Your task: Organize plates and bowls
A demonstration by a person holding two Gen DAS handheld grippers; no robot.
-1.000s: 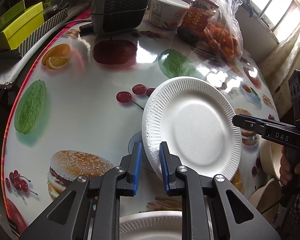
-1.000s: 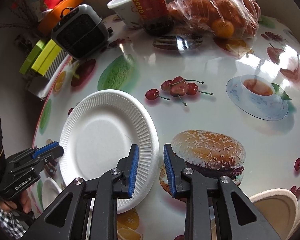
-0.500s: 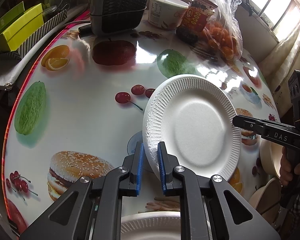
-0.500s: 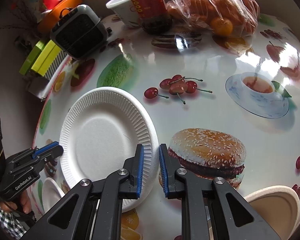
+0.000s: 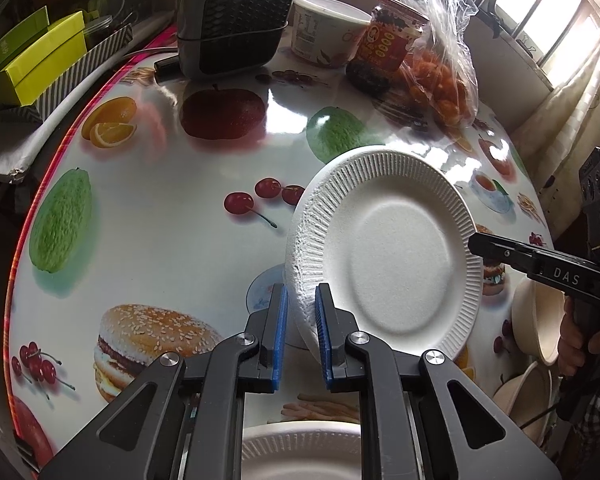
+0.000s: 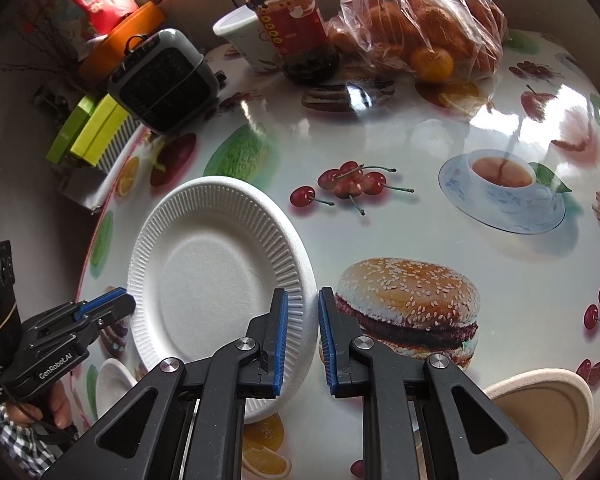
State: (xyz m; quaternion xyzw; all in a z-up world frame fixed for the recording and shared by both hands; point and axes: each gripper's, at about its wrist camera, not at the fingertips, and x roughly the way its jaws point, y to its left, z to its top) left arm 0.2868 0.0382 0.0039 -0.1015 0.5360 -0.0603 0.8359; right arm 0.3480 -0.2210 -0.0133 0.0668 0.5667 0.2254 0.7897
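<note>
1. Left wrist view: my left gripper (image 5: 301,336) has its blue pads pressed on the near rim of a white plate (image 5: 396,256). A second ago these jaws stood wider with the rim loose between them; now they have closed on it. The plate is tilted up on edge, its left side raised off the table (image 5: 160,208). I judge it is being lifted, likely toward the second plate (image 5: 300,452) that lies flat just below my jaws

2. Same view, count: two plates, and at the right edge at least two beige bowls (image 5: 536,320), partly hidden. My right gripper (image 5: 476,240) touches the far rim of the held plate

3. Right wrist view: my right gripper (image 6: 303,332) has narrowed its jaws since a second ago, with the plate (image 6: 212,280) rim between the pads. The left pad sits on the rim; a thin gap shows by the right pad, so I cannot tell whether the grip is firm. My left gripper (image 6: 120,304) holds the opposite rim

4. Same view, count: one held plate, a sliver of the second plate (image 6: 112,380) at lower left, and beige bowls (image 6: 548,400) at lower right, number unclear
</note>
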